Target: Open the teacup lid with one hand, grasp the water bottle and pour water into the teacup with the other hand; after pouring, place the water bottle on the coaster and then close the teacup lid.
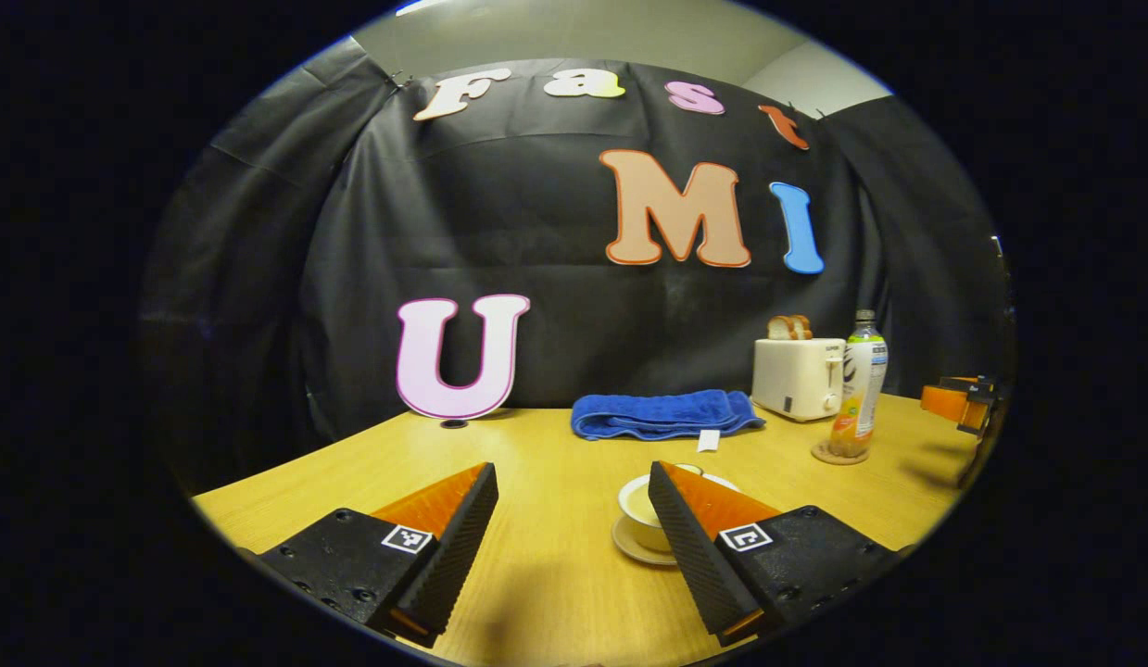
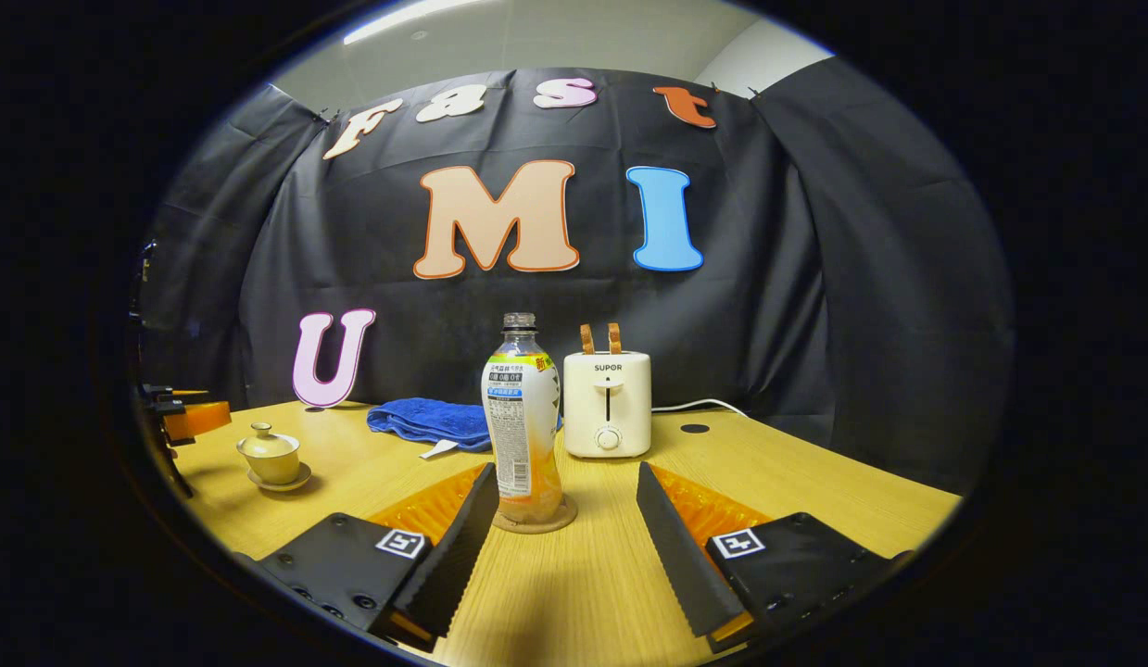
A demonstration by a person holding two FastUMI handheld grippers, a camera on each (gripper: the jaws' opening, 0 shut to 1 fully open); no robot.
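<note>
With both hand-held grippers (image 1: pixel 574 519) (image 2: pixel 566 519) spread open, your lidded teacup (image 2: pixel 270 454) sits lower left, fragile, so pinch its knob; the bottle (image 2: pixel 523 417) on its coaster (image 2: pixel 535 521) at centre looks slippery, grab mid-body.

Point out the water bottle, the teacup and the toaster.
water bottle (image 2: pixel 521 431): right gripper view, on its label.
teacup (image 2: pixel 271 457): right gripper view, on the cup's side below the lid.
toaster (image 2: pixel 608 404): right gripper view, on its front face.

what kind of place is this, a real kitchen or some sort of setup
Probably a staged recording booth, not a real kitchen: black cloth hangs behind a wooden table set with props, a toaster holding bread, a folded blue towel and a lidded teacup.
</note>
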